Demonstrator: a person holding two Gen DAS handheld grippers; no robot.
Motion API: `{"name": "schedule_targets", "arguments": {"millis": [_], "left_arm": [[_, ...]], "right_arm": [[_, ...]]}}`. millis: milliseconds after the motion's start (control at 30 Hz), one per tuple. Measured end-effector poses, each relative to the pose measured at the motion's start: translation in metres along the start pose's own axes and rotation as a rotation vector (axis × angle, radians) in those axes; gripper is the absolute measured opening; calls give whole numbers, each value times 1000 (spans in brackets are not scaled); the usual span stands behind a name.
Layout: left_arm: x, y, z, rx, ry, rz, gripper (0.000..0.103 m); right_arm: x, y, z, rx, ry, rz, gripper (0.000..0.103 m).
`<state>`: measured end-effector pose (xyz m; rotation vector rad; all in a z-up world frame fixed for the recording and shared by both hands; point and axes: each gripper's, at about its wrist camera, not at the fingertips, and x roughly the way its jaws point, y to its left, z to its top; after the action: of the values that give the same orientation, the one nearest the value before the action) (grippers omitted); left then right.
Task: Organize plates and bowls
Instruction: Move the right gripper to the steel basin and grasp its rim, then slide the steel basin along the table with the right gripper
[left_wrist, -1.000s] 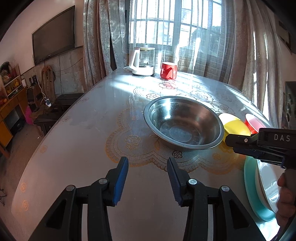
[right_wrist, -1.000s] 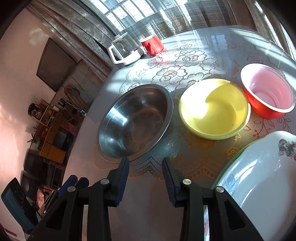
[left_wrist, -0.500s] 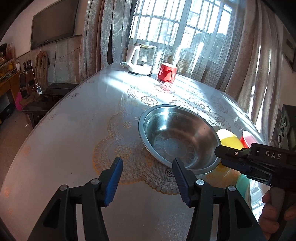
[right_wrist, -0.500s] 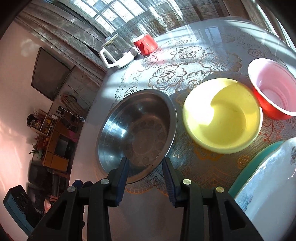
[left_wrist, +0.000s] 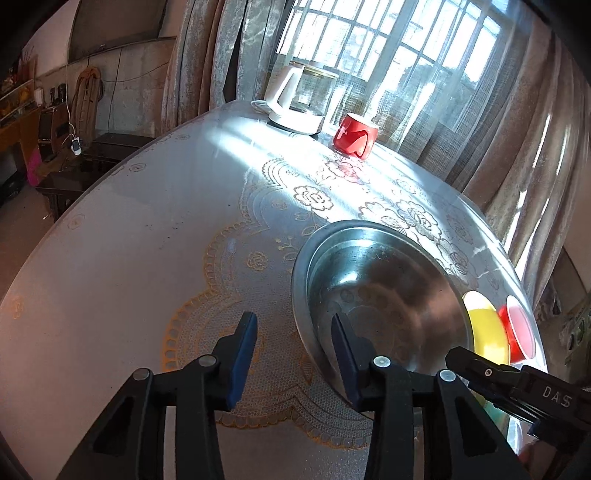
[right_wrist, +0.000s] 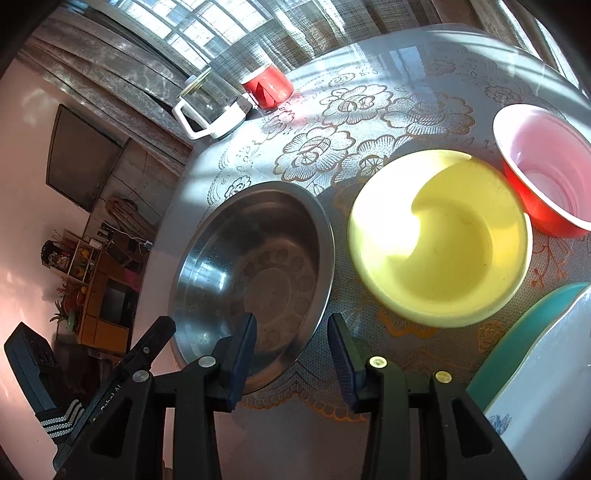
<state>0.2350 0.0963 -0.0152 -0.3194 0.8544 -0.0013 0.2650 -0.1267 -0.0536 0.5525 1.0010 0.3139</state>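
Both my grippers have closed in on the steel bowl (right_wrist: 255, 284). Left gripper (left_wrist: 293, 356) and right gripper (right_wrist: 290, 354) gape empty, each straddling its near rim; yellow bowl (right_wrist: 439, 236) lies just right.

My left gripper (left_wrist: 293, 341) has its two blue-padded black fingers spread wide — nothing between them. My right gripper (right_wrist: 290, 341) is spread wide too, holding nothing, and its black body pokes in beside the left one.
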Motion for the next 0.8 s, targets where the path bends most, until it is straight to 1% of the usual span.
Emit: {"name": "schedule_targets", "arguments": {"millis": [33, 133, 167, 200, 233, 300, 367, 400, 500, 700, 800], "left_arm": [[4, 1, 0, -8, 13, -9, 37], [5, 0, -2, -7, 9, -49, 28], [4, -2, -3, 9, 5, -48, 24], [3, -5, -4, 25, 1, -42, 22], [2, -8, -5, 41, -3, -37, 20], [0, -11, -7, 69, -16, -15, 20], [-1, -12, -7, 73, -19, -13, 20], [-1, -11, -8, 74, -18, -15, 20], [-6, -11, -12, 85, -26, -18, 20], [-16, -9, -23, 96, -24, -17, 22], [-25, -9, -30, 106, -30, -12, 23]], "right_arm": [[3, 0, 0, 0, 2, -8, 41], [11, 1, 0, -17, 7, -27, 39], [13, 1, -1, -24, 6, -30, 38], [15, 2, -2, -38, 5, -32, 35], [17, 2, -4, -47, 7, -39, 34], [18, 2, -5, -48, 1, -34, 33], [18, 6, -6, -83, -10, -31, 27], [18, 10, -7, -108, -16, -49, 25], [17, 14, -10, -145, -22, -75, 24], [14, 14, -17, -169, -16, -75, 24], [11, 12, -22, -164, -4, -58, 24]]}}
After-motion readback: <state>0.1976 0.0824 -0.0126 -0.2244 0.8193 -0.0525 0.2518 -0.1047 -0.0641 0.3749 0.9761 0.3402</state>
